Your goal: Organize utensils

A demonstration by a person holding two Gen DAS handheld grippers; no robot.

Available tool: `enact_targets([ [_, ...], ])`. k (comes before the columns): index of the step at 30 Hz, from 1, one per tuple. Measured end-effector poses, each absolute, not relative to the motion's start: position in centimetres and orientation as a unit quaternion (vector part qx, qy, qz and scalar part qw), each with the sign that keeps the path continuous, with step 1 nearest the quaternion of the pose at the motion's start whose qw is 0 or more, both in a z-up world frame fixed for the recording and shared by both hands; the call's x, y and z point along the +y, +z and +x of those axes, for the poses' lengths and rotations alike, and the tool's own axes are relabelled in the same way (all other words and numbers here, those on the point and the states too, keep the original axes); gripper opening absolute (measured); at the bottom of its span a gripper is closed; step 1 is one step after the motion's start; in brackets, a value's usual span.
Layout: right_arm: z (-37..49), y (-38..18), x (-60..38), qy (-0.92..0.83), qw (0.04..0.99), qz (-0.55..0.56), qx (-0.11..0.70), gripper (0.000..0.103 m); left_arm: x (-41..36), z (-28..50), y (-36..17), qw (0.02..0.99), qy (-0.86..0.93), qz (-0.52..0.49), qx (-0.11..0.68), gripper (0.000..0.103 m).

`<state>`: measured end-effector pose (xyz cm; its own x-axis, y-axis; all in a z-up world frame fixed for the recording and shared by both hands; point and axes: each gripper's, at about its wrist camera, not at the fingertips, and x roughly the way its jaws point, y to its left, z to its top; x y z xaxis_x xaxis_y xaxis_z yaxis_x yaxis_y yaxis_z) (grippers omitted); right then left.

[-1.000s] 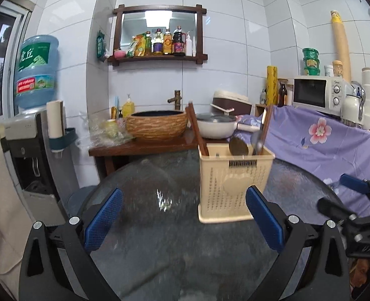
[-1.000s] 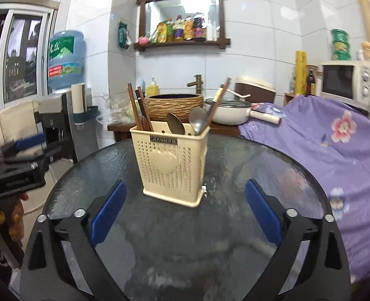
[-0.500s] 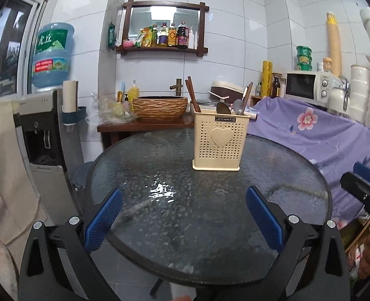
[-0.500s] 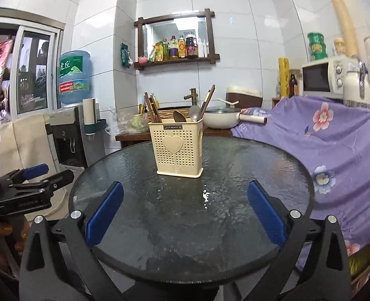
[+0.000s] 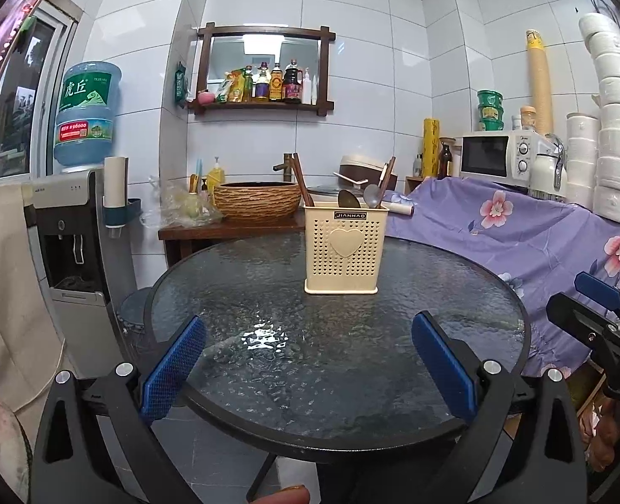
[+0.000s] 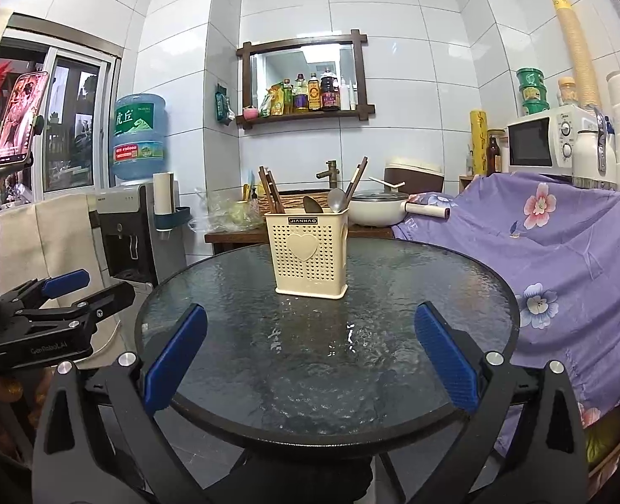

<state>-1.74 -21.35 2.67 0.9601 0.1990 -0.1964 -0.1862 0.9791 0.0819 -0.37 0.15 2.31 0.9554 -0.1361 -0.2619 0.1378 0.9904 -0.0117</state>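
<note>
A cream perforated utensil holder (image 5: 344, 248) with a heart stands upright on the round glass table (image 5: 268, 294); it also shows in the right wrist view (image 6: 310, 256). Brown chopsticks (image 5: 301, 180) and two metal spoons (image 5: 358, 199) stick out of its top. My left gripper (image 5: 308, 361) is open and empty, held back at the table's near edge. My right gripper (image 6: 310, 357) is open and empty, also at the near edge. Each gripper shows at the side of the other's view: the right gripper (image 5: 600, 315) and the left gripper (image 6: 58, 311).
A purple flowered cloth (image 5: 520, 235) covers furniture at the right, with a microwave (image 5: 499, 157) on it. A water dispenser (image 5: 79, 231) stands at the left. A wooden side table with a woven basin (image 5: 257, 199) and a white pot (image 6: 377, 210) sits behind the glass table.
Both grippers have pulled back from the holder to the table's near edge, so the holder looks smaller and the whole tabletop shows. Both stay open and empty.
</note>
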Motion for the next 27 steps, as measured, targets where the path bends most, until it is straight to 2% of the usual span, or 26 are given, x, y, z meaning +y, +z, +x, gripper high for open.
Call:
enact_targets([
  [27,-1.6,2.8,-20.9,0.091,0.990,0.020,0.108,0.097,1.1,-0.9,2.4,0.989,-0.071,-0.016,0.132,0.097],
])
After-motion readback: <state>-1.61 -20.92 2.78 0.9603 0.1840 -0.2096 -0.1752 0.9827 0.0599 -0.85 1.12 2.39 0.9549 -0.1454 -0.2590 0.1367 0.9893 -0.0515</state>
